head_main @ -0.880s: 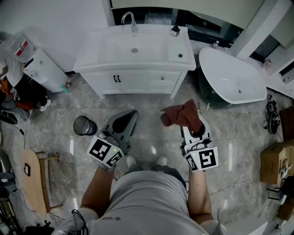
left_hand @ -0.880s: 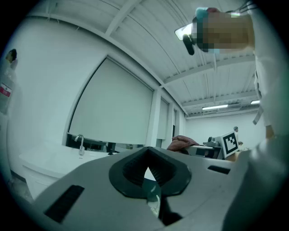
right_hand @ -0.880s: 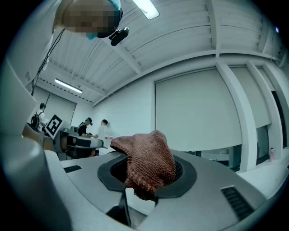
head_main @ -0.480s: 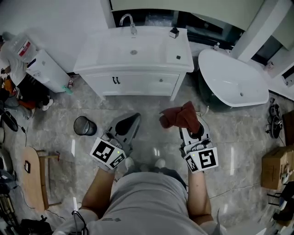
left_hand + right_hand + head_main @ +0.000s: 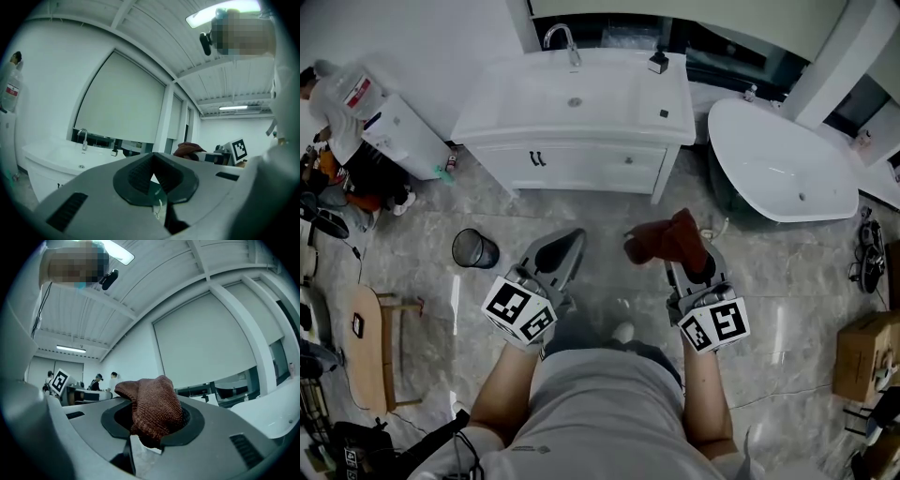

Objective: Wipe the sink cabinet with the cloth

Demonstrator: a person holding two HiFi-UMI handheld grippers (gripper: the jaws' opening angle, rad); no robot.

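Two grippers show from the head view, held low over a grey marble floor (image 5: 609, 211). The left gripper (image 5: 565, 243) points toward the white sink cabinet (image 5: 581, 167) but hangs well apart from it, and its jaws look drawn together. The right gripper (image 5: 689, 265) carries a rust-brown cloth (image 5: 664, 240) bunched at its tip, also well short of the cabinet front. A chrome faucet (image 5: 562, 39) stands at the back of the basin. A white bathtub (image 5: 783, 159) sits just to the right of the cabinet. A dark wire waste bin (image 5: 474, 250) stands on the floor to the left of the left gripper.

From the left gripper view, the two jaws meet at their tips with nothing caught between them; only a narrow slit shows lower down between the ribbed pads. Beyond them the cabinet and its faucet lie to the left, and the cloth peeks over the jaw on the right.

From the right gripper view, the jaws are pressed onto the cloth: the knitted fabric fills the hollow between the pads, bulges above them and folds over to the left. Several people (image 5: 105, 380) stand far off at the left.
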